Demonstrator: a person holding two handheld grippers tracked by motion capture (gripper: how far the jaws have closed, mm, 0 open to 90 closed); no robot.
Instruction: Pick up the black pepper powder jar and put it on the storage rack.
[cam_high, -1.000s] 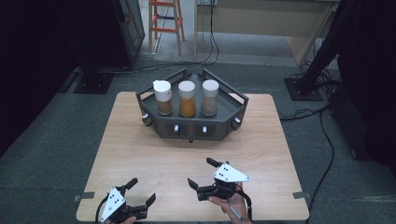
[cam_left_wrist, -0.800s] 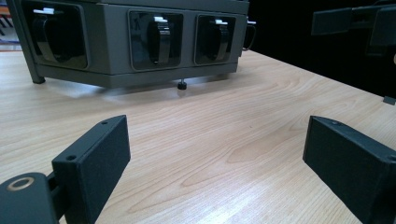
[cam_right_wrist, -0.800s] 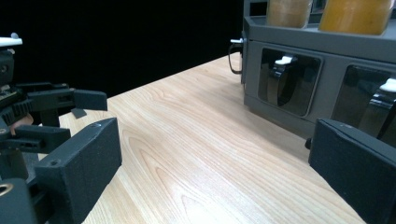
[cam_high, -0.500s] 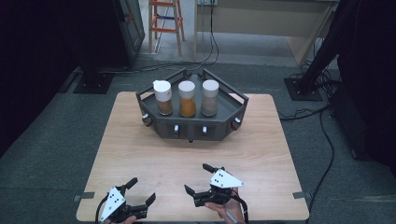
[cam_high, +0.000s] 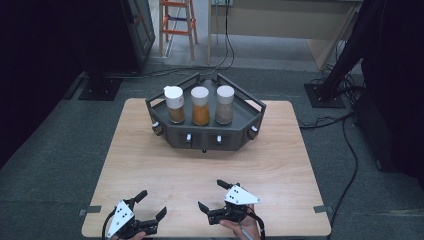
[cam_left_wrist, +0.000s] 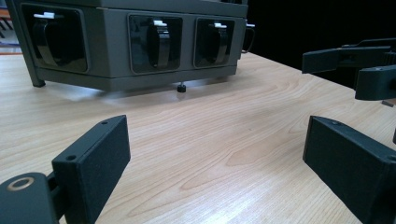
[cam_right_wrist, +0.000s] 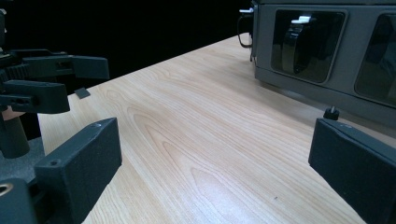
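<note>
A dark grey rack (cam_high: 235, 137) stands at the far middle of the wooden table (cam_high: 280, 165). Three white-capped jars stand in it: one with brown powder (cam_high: 174, 106), one with orange powder (cam_high: 200, 107), one with grey-brown powder (cam_high: 224, 106). My left gripper (cam_high: 153, 202) is at the near edge, open and holding nothing. My right gripper (cam_high: 210, 194) is just right of it, also open with nothing in it. In the left gripper view the wide-apart jaws of the left gripper (cam_left_wrist: 219, 158) face the rack's front (cam_left_wrist: 116, 74). In the right gripper view the right gripper (cam_right_wrist: 215, 158) points past the rack's corner (cam_right_wrist: 266, 56).
The rack's front has dark windows with small white-tipped levers (cam_left_wrist: 159, 37) and a small foot (cam_left_wrist: 180, 87) under it. Bare wood lies between the grippers and the rack. Cables (cam_high: 345, 130), stand bases and an orange ladder (cam_high: 176, 20) are on the floor beyond the table.
My right gripper has drawn back a little toward the near edge and shifted slightly left. The left gripper has barely moved. Both stay open.
</note>
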